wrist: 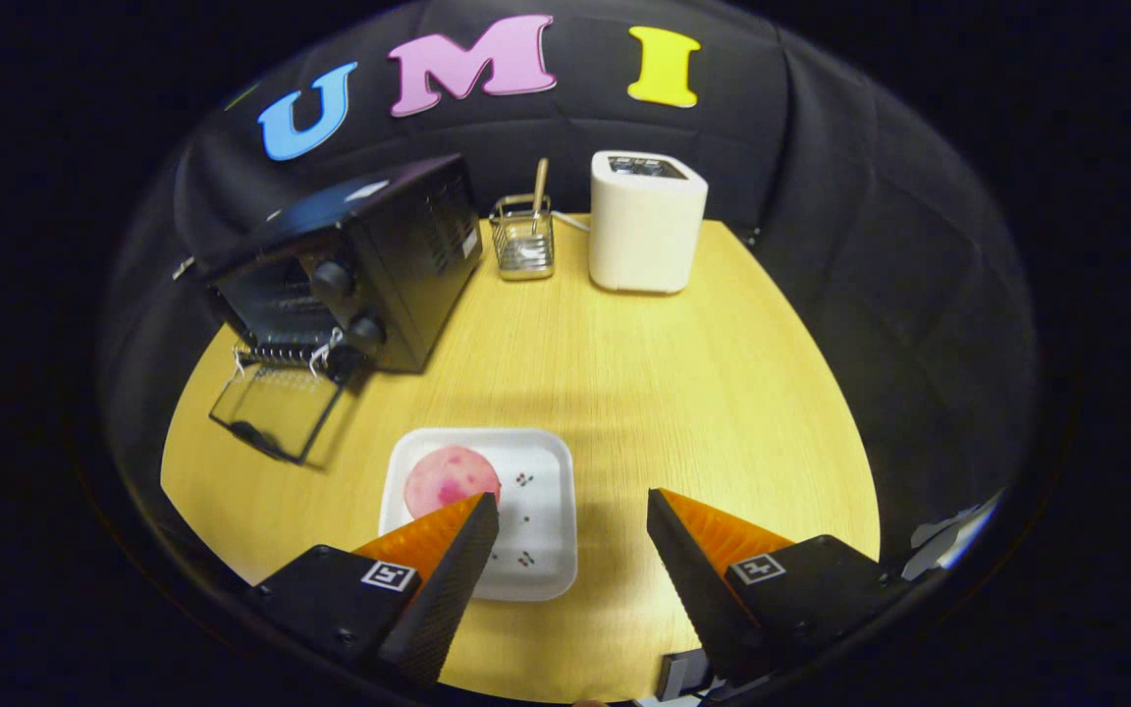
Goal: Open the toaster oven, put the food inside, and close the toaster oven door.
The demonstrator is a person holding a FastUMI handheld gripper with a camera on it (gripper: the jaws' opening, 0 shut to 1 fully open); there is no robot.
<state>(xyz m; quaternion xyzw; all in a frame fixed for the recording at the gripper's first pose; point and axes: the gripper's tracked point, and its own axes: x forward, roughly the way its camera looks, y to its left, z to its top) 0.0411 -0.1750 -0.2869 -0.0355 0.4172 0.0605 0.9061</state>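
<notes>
**Fingers spread wide above the food tray**

The hand-held gripper [573, 530] is wide apart, holding nothing and touching nothing. Its one finger [448, 570] overlaps the near edge of a white tray [536, 471] on the wooden surface [683, 393]. A round pink piece of food [448, 479] lies on the tray, just ahead of that finger. Beyond, the black toaster oven [379, 265] stands with its glass door [276, 412] folded down open. A white toaster [644, 221] and a wire basket [522, 241] stand well beyond.

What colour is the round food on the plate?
Pink with darker red blotches, seen in the gripper view: food.
</notes>
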